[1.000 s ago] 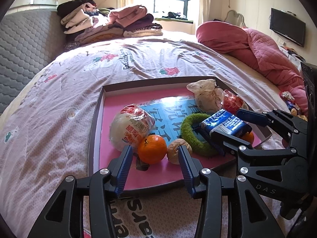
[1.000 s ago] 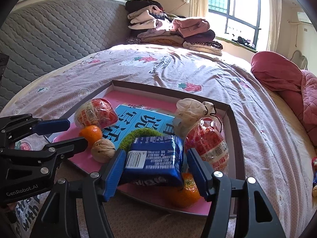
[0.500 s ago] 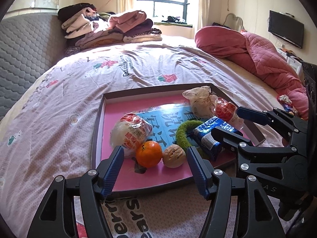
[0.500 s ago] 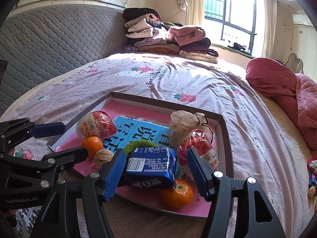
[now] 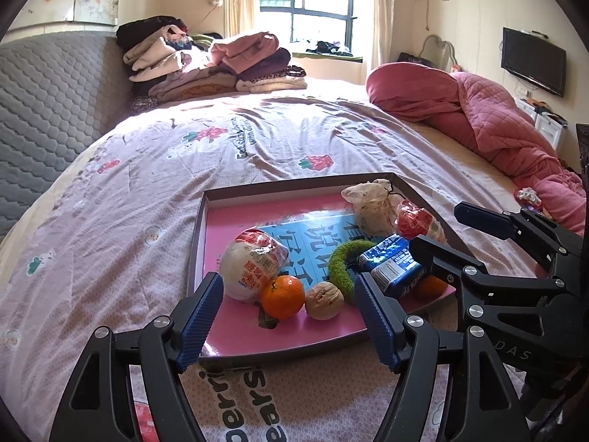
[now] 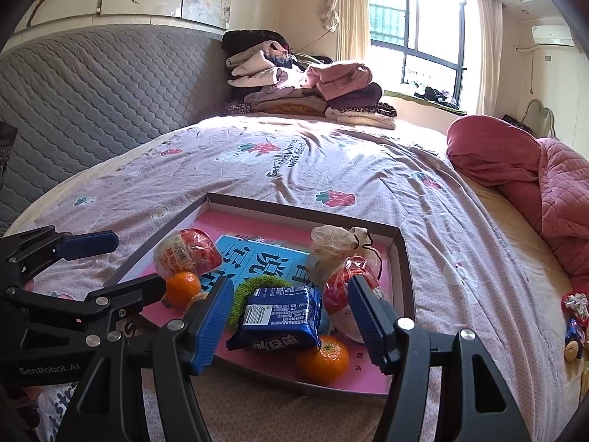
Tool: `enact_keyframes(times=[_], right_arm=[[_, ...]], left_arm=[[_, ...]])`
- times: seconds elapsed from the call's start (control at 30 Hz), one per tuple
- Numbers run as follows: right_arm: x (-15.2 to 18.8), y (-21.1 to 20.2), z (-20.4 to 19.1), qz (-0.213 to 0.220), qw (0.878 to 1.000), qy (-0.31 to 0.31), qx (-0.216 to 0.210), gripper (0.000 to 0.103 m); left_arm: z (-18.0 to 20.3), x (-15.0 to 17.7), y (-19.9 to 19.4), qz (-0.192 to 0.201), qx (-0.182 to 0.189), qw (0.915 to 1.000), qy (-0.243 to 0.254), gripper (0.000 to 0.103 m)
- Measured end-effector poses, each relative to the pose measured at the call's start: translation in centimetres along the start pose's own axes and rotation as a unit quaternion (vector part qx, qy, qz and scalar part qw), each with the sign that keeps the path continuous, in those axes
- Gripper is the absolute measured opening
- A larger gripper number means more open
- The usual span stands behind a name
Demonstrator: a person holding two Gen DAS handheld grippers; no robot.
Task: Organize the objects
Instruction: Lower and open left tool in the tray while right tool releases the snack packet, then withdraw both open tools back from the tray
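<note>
Your tray (image 5: 200,235) is crowded along its lower and right parts: orange (image 5: 282,296), walnut (image 5: 324,300), green ring (image 5: 340,261) and blue packet (image 5: 392,267) sit close together. The tray's upper-left corner is bare pink. Bedspread (image 5: 110,243) at the frame's left is open; folded clothes (image 5: 206,62) block the top.

Walnut (image 5: 324,301) right of mandarin (image 5: 283,296), both in tray (image 5: 257,188).

1. Our left tool (image 5: 289,322) has just been opening its jaws; nothing sits between them.
2. Past it, the tray (image 5: 235,193) on the bed (image 5: 147,184) holds an orange (image 5: 282,296) touching a walnut (image 5: 324,300), plus a wrapped bun (image 5: 250,267).
3. Our right tool (image 5: 434,232) is on the right, jaws apart, with the blue snack pack (image 5: 390,265) lying loose in the tray.
</note>
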State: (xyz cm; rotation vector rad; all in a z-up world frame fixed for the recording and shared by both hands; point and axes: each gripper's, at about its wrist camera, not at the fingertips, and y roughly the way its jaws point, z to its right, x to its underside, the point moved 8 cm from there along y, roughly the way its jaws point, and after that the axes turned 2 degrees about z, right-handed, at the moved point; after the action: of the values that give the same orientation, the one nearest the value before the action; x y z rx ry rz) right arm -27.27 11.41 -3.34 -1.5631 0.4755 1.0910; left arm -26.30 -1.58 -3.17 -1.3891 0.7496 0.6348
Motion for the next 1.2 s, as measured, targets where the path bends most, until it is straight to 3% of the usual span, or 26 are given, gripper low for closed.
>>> enact_keyframes(times=[0.3, 0.63, 1.2], right_arm=[[-1.2, -1.9, 0.4, 0.016, 1.000, 0.009, 0.001, 0.072], [-2.6, -4.8, 0.2, 0.053, 0.999, 0.001, 0.011, 0.073], [-1.6, -7.7, 0.1, 0.061, 0.998, 0.019, 0.003, 0.073]], left_arm=[[-0.1, -0.4, -1.6, 0.011, -0.010, 0.9999, -0.003, 0.077], [-0.9, -0.8, -3.7, 0.022, -0.025, 0.9992, -0.020, 0.077], [-0.5, 0.2, -6.1, 0.024, -0.054, 0.9979, -0.027, 0.077]])
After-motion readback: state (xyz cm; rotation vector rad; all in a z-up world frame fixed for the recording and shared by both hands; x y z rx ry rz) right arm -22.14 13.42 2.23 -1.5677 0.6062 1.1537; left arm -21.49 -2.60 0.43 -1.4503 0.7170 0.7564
